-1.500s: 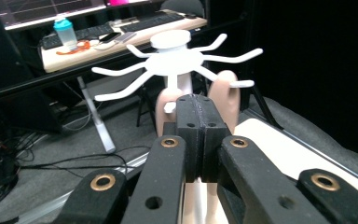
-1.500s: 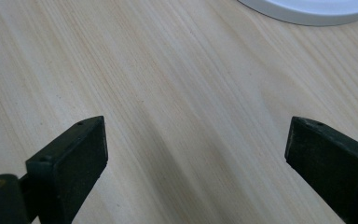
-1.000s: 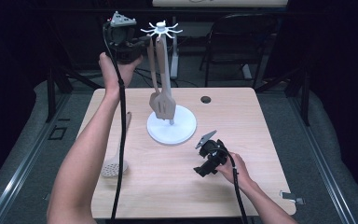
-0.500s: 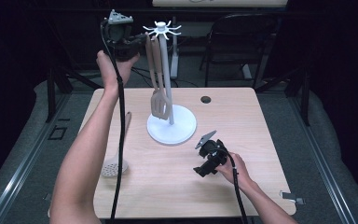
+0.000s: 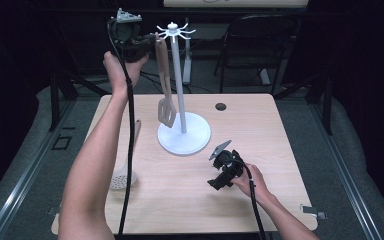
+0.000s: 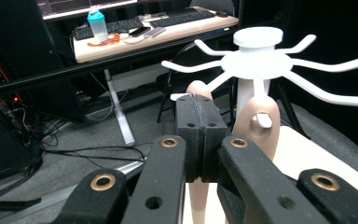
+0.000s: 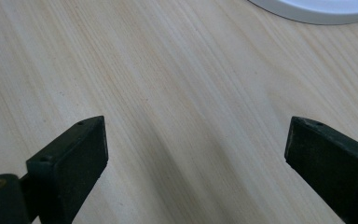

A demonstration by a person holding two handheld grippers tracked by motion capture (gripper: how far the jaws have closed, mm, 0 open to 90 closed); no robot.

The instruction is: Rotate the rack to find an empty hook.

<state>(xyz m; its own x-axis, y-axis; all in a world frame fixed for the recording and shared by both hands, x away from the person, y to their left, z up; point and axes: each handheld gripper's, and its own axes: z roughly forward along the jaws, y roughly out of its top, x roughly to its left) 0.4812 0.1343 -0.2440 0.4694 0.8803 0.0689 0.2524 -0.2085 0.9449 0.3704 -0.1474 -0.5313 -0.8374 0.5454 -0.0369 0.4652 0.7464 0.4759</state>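
Note:
My left gripper (image 5: 147,37) (image 6: 200,105) is held high beside the top of the white hook stand (image 5: 177,75) (image 6: 256,60). It is shut on a beige wooden handle (image 6: 198,89). Just right of the pads, a second beige handle end (image 6: 249,126) has a hole with a white hook tip in it. I cannot tell whether both ends belong to one utensil. A slotted spatula (image 5: 166,112) hangs from that height along the pole. My right gripper (image 5: 219,166) (image 7: 196,158) rests low over the table (image 5: 280,150), open with nothing between its pads.
A slotted wooden spoon (image 5: 124,177) lies on the table's left part. The stand's round base (image 5: 200,140) (image 7: 317,9) sits mid-table, and a dark grommet hole (image 5: 221,106) lies behind it. A chair (image 5: 260,45) and a desk with keyboards (image 6: 168,23) stand beyond the table.
The left gripper has edged slightly upward, and the hanging spatula has shifted a little left of the pole. The right gripper has stayed in place.

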